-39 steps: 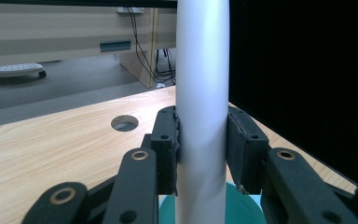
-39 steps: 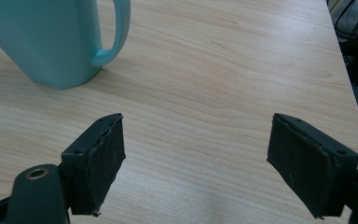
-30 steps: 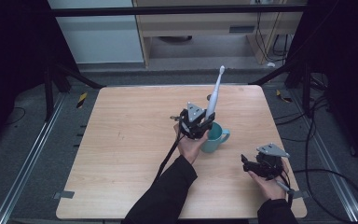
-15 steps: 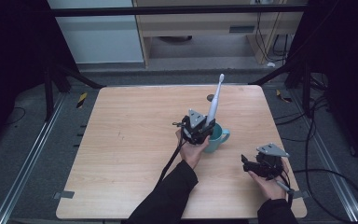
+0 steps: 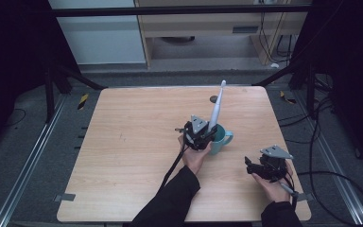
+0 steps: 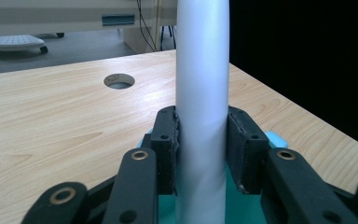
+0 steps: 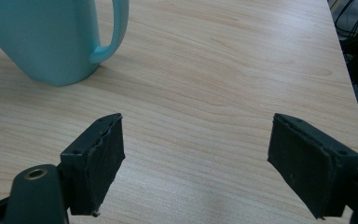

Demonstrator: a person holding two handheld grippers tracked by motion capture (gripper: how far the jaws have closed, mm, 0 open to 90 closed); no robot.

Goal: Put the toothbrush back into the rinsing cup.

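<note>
Left gripper [image 5: 203,135] clamped on white, probably toothbrush, handle [image 6: 201,93], upright over teal mug [image 5: 221,138] for insertion. Right gripper [image 7: 214,163] near right, jaws apart, idle.

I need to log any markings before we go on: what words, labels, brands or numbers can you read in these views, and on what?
None can be read.
White stick clamped in the left gripper: plain, no print.
Teal mug: plain on the side shown, no logo.
Right gripper: jaws open, no markings.
Blue strip on the cabinet front behind the table: too small to tell whether it carries text.
</note>
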